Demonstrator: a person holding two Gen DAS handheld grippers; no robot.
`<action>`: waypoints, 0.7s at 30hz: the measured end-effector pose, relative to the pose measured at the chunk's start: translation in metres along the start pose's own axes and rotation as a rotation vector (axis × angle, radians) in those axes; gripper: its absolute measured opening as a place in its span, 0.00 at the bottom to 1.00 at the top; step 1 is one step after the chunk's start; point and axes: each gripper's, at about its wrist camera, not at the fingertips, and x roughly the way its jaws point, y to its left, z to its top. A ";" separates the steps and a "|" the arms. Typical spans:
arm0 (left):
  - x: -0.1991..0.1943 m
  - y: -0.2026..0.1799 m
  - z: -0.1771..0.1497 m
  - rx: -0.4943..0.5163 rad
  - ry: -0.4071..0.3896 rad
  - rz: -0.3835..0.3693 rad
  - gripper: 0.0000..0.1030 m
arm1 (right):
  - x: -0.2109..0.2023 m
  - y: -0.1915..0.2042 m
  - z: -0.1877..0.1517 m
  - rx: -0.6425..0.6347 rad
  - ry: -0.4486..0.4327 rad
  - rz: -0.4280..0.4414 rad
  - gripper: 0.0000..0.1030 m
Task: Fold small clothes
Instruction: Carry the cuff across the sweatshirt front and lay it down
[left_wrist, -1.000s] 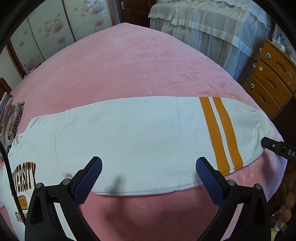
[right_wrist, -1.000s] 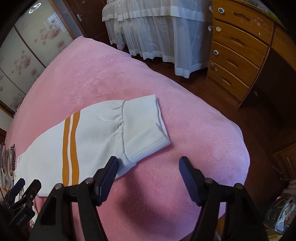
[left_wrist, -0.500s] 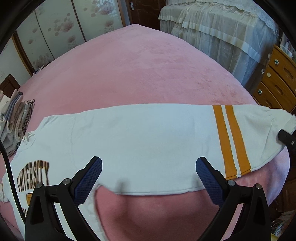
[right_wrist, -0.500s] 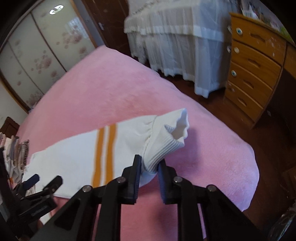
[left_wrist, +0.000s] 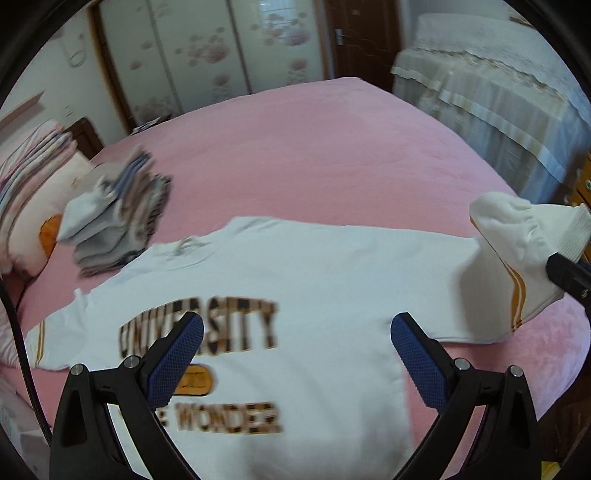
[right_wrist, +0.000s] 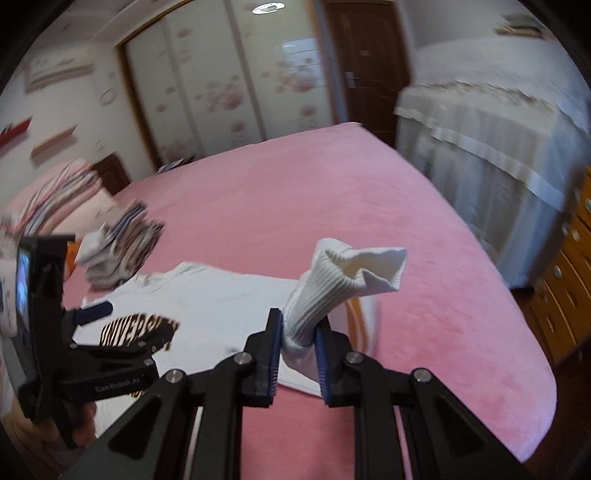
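A white sweatshirt (left_wrist: 295, 273) with brown "UNIVERSITY" lettering lies flat on the pink bed (left_wrist: 314, 147). My right gripper (right_wrist: 298, 354) is shut on the ribbed cuff (right_wrist: 332, 291) of its right sleeve and holds it lifted above the bed; the sleeve with orange stripes (left_wrist: 517, 295) stands up at the right of the left wrist view. My left gripper (left_wrist: 295, 354) is open and empty, hovering over the chest print. It also shows at the left of the right wrist view (right_wrist: 92, 314).
A stack of folded small clothes (left_wrist: 118, 221) sits on the bed beyond the sweatshirt's collar, with pillows (left_wrist: 33, 184) behind it. A second bed with a white skirt (left_wrist: 498, 110) and a wooden dresser (right_wrist: 569, 280) stand to the right.
My right gripper closed on the sleeve cuff, lifted it and carried it leftward toward the body. My left gripper moved from over the sleeve to over the chest print.
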 end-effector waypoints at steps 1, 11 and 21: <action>0.003 0.017 -0.005 -0.021 0.007 0.007 0.98 | 0.008 0.014 -0.001 -0.023 0.007 0.017 0.16; 0.071 0.116 -0.065 -0.189 0.170 -0.011 0.98 | 0.122 0.144 -0.055 -0.237 0.238 0.101 0.16; 0.096 0.132 -0.083 -0.235 0.208 -0.170 0.98 | 0.116 0.166 -0.076 -0.306 0.271 0.194 0.44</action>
